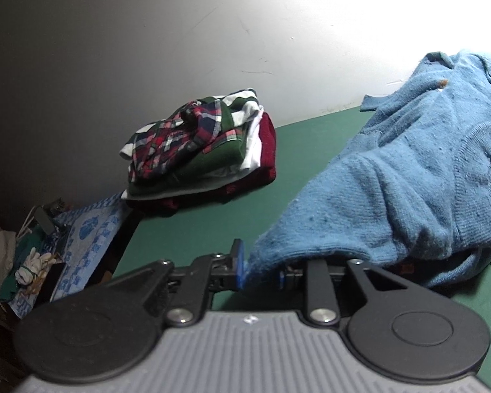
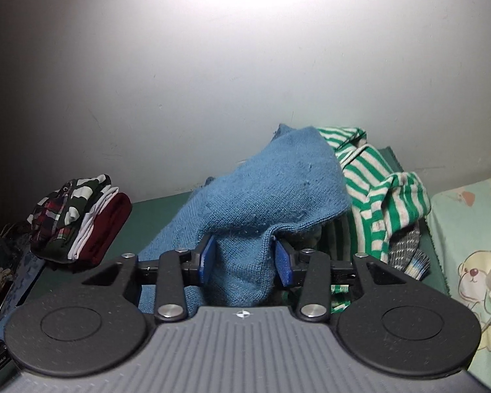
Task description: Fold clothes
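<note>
A blue knitted sweater [image 1: 409, 170] lies bunched on the green table [image 1: 298, 150], rising from my left gripper [image 1: 262, 268] toward the upper right. Its edge fills the gap between the left gripper's blue pads; the cloth covers the right pad, and the jaws look shut on it. In the right wrist view the same sweater [image 2: 271, 190] drapes in a hump, and a thick fold of it is pinched between both pads of my right gripper [image 2: 245, 258].
A stack of folded clothes [image 1: 199, 144], plaid on top and dark red below, sits by the wall [image 2: 78, 219]. A green-and-white striped shirt [image 2: 376, 190] is heaped behind the sweater. Cartoon-print bedding [image 2: 468, 229] lies right; clutter with white gloves [image 1: 32, 265] lies off the table's left edge.
</note>
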`<state>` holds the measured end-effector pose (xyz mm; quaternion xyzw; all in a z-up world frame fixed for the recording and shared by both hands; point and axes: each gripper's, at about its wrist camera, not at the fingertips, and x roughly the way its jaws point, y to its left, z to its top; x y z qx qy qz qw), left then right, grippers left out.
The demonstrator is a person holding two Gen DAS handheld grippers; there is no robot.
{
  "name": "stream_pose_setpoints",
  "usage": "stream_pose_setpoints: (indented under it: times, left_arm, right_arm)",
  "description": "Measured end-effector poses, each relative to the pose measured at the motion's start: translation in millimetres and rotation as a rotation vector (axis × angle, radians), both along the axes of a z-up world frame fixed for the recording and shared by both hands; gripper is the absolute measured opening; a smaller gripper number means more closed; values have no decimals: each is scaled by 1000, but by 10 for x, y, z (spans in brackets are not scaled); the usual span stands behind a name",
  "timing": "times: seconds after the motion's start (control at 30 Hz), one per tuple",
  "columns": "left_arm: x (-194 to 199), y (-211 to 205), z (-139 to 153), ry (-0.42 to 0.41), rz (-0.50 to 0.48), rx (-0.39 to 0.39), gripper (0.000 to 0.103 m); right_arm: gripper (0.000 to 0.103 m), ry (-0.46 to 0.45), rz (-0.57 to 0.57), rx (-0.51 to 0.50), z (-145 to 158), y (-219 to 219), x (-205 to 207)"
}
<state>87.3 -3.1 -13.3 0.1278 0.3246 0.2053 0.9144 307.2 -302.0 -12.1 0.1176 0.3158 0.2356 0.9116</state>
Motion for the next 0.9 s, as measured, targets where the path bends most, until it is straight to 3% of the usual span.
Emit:
stream_pose_setpoints:
  times: [0.03, 0.07, 0.13, 0.17, 0.2, 0.33, 0.47, 0.73, 0.9]
  left_arm:
    - [-1, -8, -25, 6, -3, 5, 33]
    - [2, -13, -53, 13, -5, 8, 33]
    - [12, -22, -112, 28, 0, 10, 27]
    - [17, -30, -139, 34, 6, 13, 12]
    - [16, -35, -151, 33, 12, 14, 7]
    - [-23, -47, -42, -28, 28, 17, 6]
    - [-75, -56, 216, -106, 24, 20, 6]
    - [-414, 38, 984, -302, 30, -74, 9]
    - [-727, 101, 1430, -410, 59, -49, 9]
  right_arm:
    - [39, 4, -4, -7, -6, 10, 8]
    - [28, 5, -7, -23, 1, 14, 6]
    - [15, -2, -16, -64, 37, 24, -21]
    - [13, -14, -22, -91, 68, 31, -46]
    - [12, -32, -23, -113, 102, 45, -79]
    - [11, -135, -20, -174, 283, 91, -301]
    - [8, -171, -39, -97, 501, 34, -377]
    - [7, -251, -45, 92, 1012, -125, -664]
    - [7, -287, -45, 220, 1330, -299, -924]
